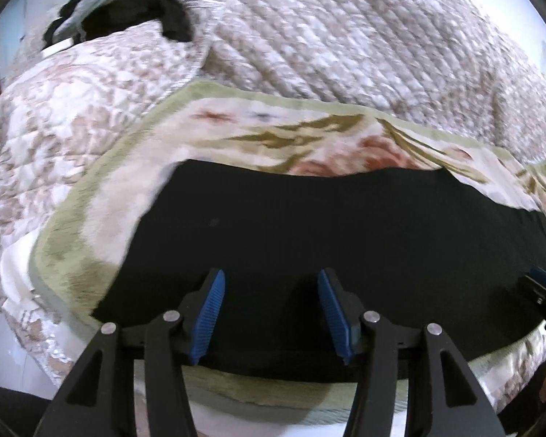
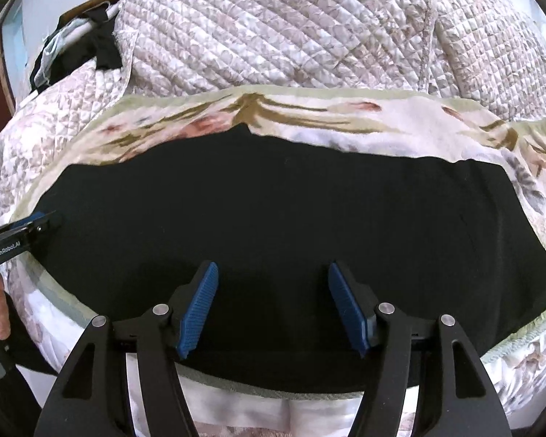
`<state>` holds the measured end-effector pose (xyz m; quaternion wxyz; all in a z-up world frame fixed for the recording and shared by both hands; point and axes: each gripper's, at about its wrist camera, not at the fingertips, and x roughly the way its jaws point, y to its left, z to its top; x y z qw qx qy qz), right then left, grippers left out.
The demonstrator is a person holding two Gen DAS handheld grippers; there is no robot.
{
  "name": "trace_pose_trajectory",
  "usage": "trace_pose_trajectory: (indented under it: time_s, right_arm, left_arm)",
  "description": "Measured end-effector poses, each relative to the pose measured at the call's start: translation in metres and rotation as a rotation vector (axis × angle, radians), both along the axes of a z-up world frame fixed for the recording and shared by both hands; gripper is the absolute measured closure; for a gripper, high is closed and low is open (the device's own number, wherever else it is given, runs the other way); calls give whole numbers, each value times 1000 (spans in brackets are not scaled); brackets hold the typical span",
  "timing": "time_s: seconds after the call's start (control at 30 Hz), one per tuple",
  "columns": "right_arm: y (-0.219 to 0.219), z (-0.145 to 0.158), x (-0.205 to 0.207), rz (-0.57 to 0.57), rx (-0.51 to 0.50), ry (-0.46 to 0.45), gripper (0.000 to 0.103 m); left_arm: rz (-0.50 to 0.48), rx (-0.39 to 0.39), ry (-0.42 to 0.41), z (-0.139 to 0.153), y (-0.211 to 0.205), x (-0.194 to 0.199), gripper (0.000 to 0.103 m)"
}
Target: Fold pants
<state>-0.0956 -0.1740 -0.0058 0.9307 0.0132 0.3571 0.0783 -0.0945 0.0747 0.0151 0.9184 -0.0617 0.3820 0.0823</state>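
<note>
Black pants (image 1: 309,225) lie flat across a floral blanket (image 1: 236,138) on the bed; they also show in the right wrist view (image 2: 291,211). My left gripper (image 1: 271,276) is open, blue pads spread over the pants' near edge, holding nothing. My right gripper (image 2: 273,269) is open over the pants' near edge, empty. The right gripper shows at the right edge of the left wrist view (image 1: 542,287). The left gripper shows at the left edge of the right wrist view (image 2: 36,222).
A quilted beige bedspread (image 1: 345,36) rises behind the blanket. A pile of dark and pale clothes (image 1: 127,3) lies at the far left, also in the right wrist view (image 2: 80,51). The bed's near edge is just below the grippers.
</note>
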Motion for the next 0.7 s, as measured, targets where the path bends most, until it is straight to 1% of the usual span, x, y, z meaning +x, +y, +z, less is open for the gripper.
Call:
trace_pose_trajectory:
  time_s: [0.07, 0.13, 0.33, 0.4, 0.5, 0.57, 0.6, 0.7]
  right_arm:
    - [0, 0, 2, 0, 5, 4, 40]
    - [0, -3, 4, -4, 3, 20, 40]
    - [3, 0, 7, 7, 8, 20, 40]
    - [4, 4, 8, 12, 16, 14, 40]
    - [7, 7, 8, 29, 26, -11, 40]
    - [11, 1, 11, 42, 14, 15, 40]
    - [12, -2, 13, 41, 8, 29, 40]
    - [13, -2, 11, 44, -3, 21, 40]
  left_arm:
    - [29, 1, 14, -3, 7, 1, 47]
    - [28, 5, 19, -4, 8, 1, 47]
    - [37, -11, 33, 2, 16, 6, 47]
    - [48, -6, 31, 3, 20, 7, 47]
    - [55, -8, 44, -4, 22, 8, 47]
    - [47, 25, 37, -4, 18, 7, 47]
    - [46, 29, 37, -4, 17, 7, 47]
    - [61, 1, 29, -1, 26, 6, 47]
